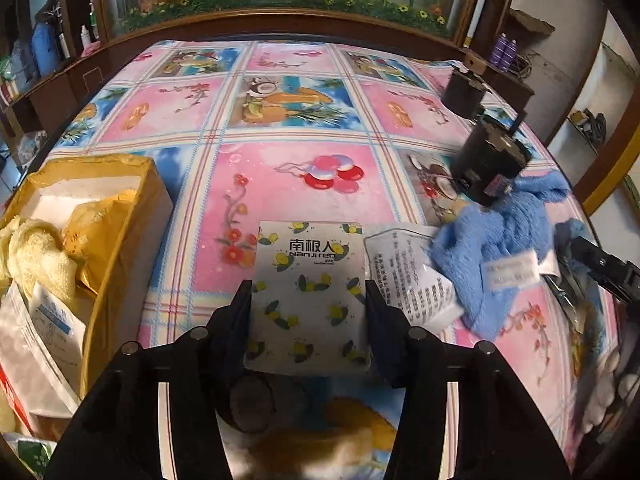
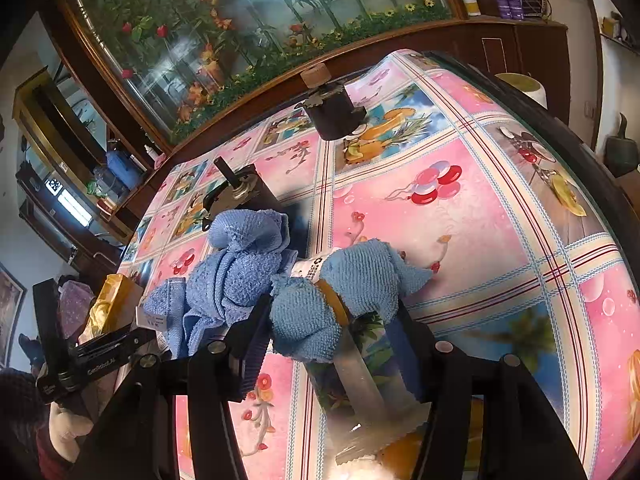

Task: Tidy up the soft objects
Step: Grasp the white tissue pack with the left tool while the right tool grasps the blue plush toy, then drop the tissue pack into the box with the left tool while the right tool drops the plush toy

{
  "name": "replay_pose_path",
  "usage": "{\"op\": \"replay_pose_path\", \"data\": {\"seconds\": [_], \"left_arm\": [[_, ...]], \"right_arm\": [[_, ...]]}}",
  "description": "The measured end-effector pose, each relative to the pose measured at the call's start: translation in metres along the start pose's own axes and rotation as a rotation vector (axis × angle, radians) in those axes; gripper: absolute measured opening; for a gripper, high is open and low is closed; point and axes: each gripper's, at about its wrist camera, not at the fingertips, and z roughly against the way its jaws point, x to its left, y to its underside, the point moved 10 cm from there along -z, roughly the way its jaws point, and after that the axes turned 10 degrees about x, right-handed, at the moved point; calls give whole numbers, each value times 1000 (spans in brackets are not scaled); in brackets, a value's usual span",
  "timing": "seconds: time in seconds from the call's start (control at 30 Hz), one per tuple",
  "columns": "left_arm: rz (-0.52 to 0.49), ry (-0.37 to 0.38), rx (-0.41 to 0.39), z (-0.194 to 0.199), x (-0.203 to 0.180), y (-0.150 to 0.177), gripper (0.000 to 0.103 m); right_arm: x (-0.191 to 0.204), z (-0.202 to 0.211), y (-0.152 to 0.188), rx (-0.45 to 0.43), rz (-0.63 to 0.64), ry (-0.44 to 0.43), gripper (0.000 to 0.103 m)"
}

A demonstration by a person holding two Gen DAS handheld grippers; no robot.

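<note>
Two grippers are loaded: the left gripper (image 1: 308, 294) pinches the packet (image 1: 310, 292) over the table centre, the right gripper (image 2: 332, 320) clamps a banded towel (image 2: 340, 292), so swing the packet level toward the box (image 1: 120, 216) at nine o'clock, releasing only above its opening.

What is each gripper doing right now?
Left gripper: closed on the packet.
Right gripper: closed on a blue towel.

- Left wrist view looks level across the worktop (image 1: 304, 184) toward its far edge, close above.
- Right wrist view tilts, sharing the blue towel (image 2: 236, 276).
</note>
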Motion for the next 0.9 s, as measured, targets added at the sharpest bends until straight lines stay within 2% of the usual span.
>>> {"op": "replay_pose_path", "data": {"seconds": [0.2,0.33,0.37,0.4,0.5,0.67,0.73,0.8,0.9], "left_arm": [[21,91,-11,37,-11,39,50],[9,103,-34,59,-15,62,50],[6,99,-36,61,-15,68,50],[2,94,-39,62,-15,73,50],[3,95,-52,64,-13,83,50],[81,186,-99,84,-2,90,50],[102,203,-127,99,7,93,50],[122,207,-155,114,18,95,50],[169,194,-191,133,45,100,50]], "right_arm": [[1,4,-1,-14,-3,-33,55],[-5,4,-2,-2,-59,-106,52],[-6,4,-2,-1,-72,-118,46],[-7,4,-2,-3,-78,-122,46],[-7,7,-3,-23,-69,-96,46],[3,15,-4,-63,-16,-45,45],[16,24,-2,-78,7,-58,44],[39,35,5,-78,29,-109,44],[90,44,20,-47,100,-194,44]]}}
